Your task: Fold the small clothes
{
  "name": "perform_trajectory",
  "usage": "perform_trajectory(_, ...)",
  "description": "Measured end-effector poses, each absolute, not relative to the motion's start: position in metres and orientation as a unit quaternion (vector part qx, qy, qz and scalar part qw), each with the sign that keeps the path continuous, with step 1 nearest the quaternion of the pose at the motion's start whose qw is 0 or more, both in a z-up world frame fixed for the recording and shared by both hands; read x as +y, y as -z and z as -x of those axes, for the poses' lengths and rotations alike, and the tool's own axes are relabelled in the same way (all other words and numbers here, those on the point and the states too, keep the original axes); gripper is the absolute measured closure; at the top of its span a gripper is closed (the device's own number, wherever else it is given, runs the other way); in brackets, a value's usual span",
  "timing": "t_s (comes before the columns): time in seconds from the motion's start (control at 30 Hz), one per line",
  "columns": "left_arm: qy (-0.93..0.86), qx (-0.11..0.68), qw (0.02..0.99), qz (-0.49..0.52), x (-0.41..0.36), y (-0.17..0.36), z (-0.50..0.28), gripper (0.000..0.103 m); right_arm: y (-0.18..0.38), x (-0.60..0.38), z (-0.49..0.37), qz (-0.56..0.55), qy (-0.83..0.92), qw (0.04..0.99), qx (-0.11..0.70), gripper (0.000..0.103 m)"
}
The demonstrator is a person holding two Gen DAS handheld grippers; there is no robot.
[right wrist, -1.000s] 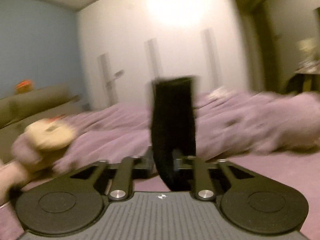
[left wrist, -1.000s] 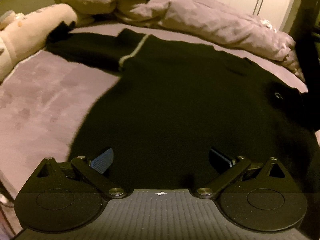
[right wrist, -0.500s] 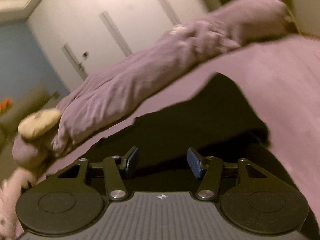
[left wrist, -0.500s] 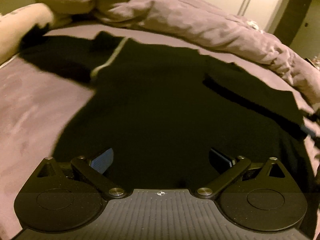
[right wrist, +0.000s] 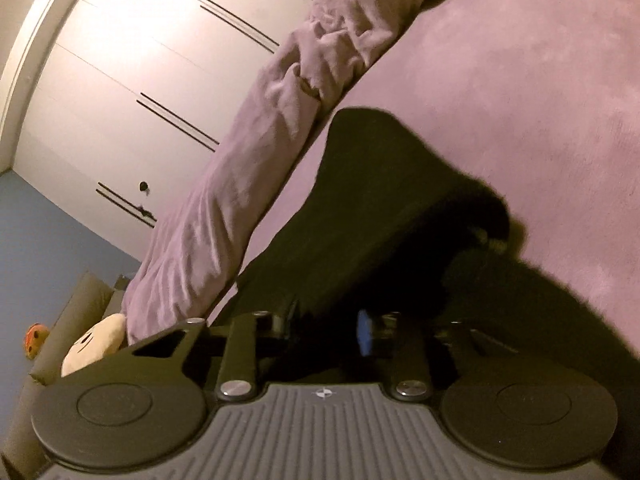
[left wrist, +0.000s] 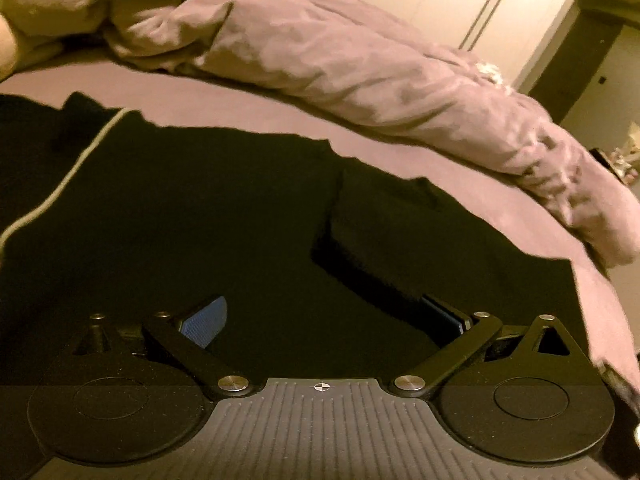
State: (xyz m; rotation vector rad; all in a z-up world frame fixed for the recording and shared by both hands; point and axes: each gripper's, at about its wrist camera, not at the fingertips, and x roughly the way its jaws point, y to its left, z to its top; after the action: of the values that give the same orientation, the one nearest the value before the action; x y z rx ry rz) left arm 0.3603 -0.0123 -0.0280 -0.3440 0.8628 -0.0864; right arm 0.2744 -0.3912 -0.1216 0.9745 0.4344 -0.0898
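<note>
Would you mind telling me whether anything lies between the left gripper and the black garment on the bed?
Nothing visible does: the left gripper hangs open directly over the black garment, with only dark cloth between its fingers.

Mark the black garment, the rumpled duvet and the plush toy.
black garment (left wrist: 200,216), left wrist view, flat middle of the body.
rumpled duvet (left wrist: 340,60), left wrist view, creased middle.
plush toy (right wrist: 96,340), right wrist view, pale face.

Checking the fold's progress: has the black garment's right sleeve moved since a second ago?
Yes. The sleeve, earlier held up in the right tongs, now lies folded across the black garment, below the rumpled duvet.
</note>
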Motion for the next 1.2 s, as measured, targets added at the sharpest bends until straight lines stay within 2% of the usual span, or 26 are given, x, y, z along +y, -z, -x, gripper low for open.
perform_trajectory(0.17,0.032,0.441,0.872,0.209,-0.015,0.048,-0.403,0.0,0.132,-0.405,-0.263,-0.469,0.024,0.862,0.188,0.087)
perform_trajectory(0.23,0.032,0.448,0.866,0.222,-0.019,0.055,-0.414,0.0,0.13,-0.406,-0.261,-0.472,0.01,0.863,0.179,0.08)
perform_trajectory(0.3,0.043,0.454,0.861,0.224,-0.026,0.063,-0.425,0.002,0.131,-0.406,-0.259,-0.471,0.009,0.865,0.171,0.077)
perform_trajectory(0.37,0.055,0.467,0.854,0.224,-0.031,0.07,-0.434,0.028,0.133,-0.405,-0.259,-0.467,0.01,0.868,0.17,0.077)
perform_trajectory(0.5,0.055,0.477,0.846,0.232,-0.038,0.08,-0.446,0.036,0.134,-0.399,-0.259,-0.446,0.01,0.88,0.167,0.075)
perform_trajectory(0.53,0.057,0.474,0.847,0.235,-0.04,0.08,-0.448,0.048,0.134,-0.397,-0.26,-0.439,0.009,0.883,0.166,0.074)
perform_trajectory(0.57,0.057,0.475,0.846,0.235,-0.041,0.079,-0.449,0.069,0.133,-0.396,-0.26,-0.436,0.008,0.885,0.166,0.074)
perform_trajectory(0.6,0.061,0.476,0.845,0.236,-0.043,0.078,-0.449,0.083,0.134,-0.395,-0.26,-0.433,0.008,0.886,0.166,0.073)
perform_trajectory(0.63,0.064,0.477,0.843,0.242,-0.043,0.076,-0.448,0.087,0.133,-0.395,-0.26,-0.432,0.008,0.887,0.165,0.073)
perform_trajectory(0.8,0.073,0.413,0.884,0.205,-0.048,0.037,-0.421,0.088,0.133,-0.396,-0.258,-0.435,-0.005,0.886,0.158,0.065)
perform_trajectory(0.87,0.079,0.396,0.894,0.193,-0.048,0.022,-0.413,0.088,0.129,-0.395,-0.258,-0.434,-0.01,0.886,0.163,0.059)
perform_trajectory(0.93,0.071,0.386,0.901,0.182,-0.043,0.011,-0.406,0.088,0.124,-0.395,-0.256,-0.437,-0.013,0.885,0.159,0.047)
perform_trajectory(1.0,0.064,0.374,0.911,0.163,-0.036,0.005,-0.404,0.088,0.121,-0.396,-0.252,-0.452,-0.016,0.878,0.157,0.042)
perform_trajectory(1.2,0.026,0.373,0.915,0.154,-0.004,0.014,-0.402,0.088,0.12,-0.399,-0.25,-0.474,-0.009,0.865,0.163,0.043)
